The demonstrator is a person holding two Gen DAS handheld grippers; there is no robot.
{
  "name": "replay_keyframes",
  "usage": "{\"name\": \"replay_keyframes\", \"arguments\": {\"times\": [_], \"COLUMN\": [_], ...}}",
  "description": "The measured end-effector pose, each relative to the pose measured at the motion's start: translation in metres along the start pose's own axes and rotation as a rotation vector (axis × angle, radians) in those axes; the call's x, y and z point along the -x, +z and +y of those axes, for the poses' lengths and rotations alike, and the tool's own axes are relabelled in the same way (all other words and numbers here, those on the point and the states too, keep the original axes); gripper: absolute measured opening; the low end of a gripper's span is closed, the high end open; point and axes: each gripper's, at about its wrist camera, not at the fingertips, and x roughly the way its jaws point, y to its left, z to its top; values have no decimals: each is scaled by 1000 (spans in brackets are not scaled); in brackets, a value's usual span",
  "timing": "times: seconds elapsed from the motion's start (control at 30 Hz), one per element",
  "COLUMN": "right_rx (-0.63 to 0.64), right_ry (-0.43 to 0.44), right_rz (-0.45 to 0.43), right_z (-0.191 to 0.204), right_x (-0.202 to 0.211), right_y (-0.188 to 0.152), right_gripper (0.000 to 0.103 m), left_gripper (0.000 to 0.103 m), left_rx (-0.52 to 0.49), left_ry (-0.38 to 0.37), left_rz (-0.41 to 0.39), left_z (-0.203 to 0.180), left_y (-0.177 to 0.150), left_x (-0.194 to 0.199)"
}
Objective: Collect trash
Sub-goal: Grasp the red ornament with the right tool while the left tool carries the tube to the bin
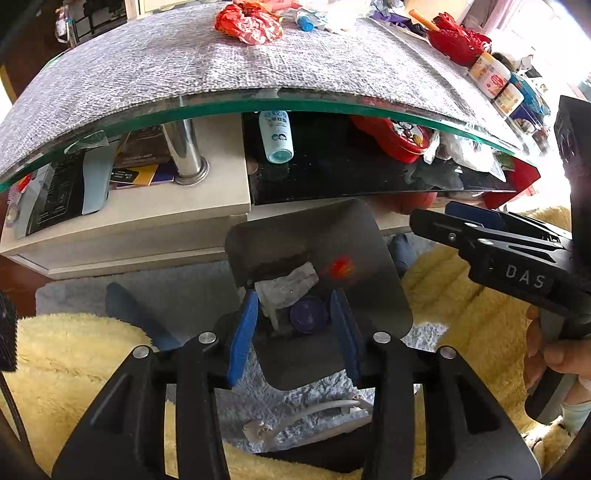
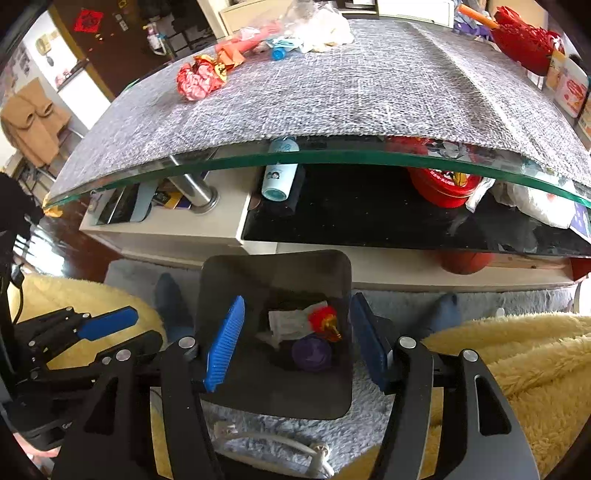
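Both grippers hang empty, fingers apart, over the dark trash bin on the floor.

Left gripper (image 1: 297, 328) and right gripper (image 2: 295, 341) point down at the bin (image 2: 275, 398), near side of the glass bench (image 2: 332, 92). White paper (image 2: 286, 323), red wrapper (image 2: 325, 321) and purple lid (image 2: 312, 352) lie inside; the left view blurs the red wrapper. Crumpled red trash (image 1: 247, 22) stays on the bench's far left.

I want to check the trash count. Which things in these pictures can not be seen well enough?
- Bin bottom: both views, dark; items under the white paper and purple lid hidden.
- Pile at the table's far edge: left view, cut off by the frame.
- Lower shelf clutter: right view, blurred by the glass edge.
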Motion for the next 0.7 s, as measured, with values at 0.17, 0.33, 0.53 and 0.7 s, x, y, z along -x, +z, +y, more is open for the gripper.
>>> {"name": "replay_keyframes", "arguments": {"times": [0.17, 0.33, 0.53, 0.7], "right_rx": [-13, -16, -29, -36], "right_ry": [4, 10, 22, 30], "right_rz": [5, 5, -16, -79], "right_z": [-2, -2, -3, -9], "right_x": [0, 1, 11, 33], "right_y": [2, 4, 14, 39], "right_gripper": [63, 63, 63, 63], "left_gripper": [40, 40, 46, 49], "left_rx": [3, -2, 0, -15], "left_ry": [3, 2, 16, 50], "left_rz": [-1, -7, -50, -114], "left_z": [1, 1, 6, 14], "left_y": [2, 4, 13, 30], "left_x": [0, 2, 17, 37]}}
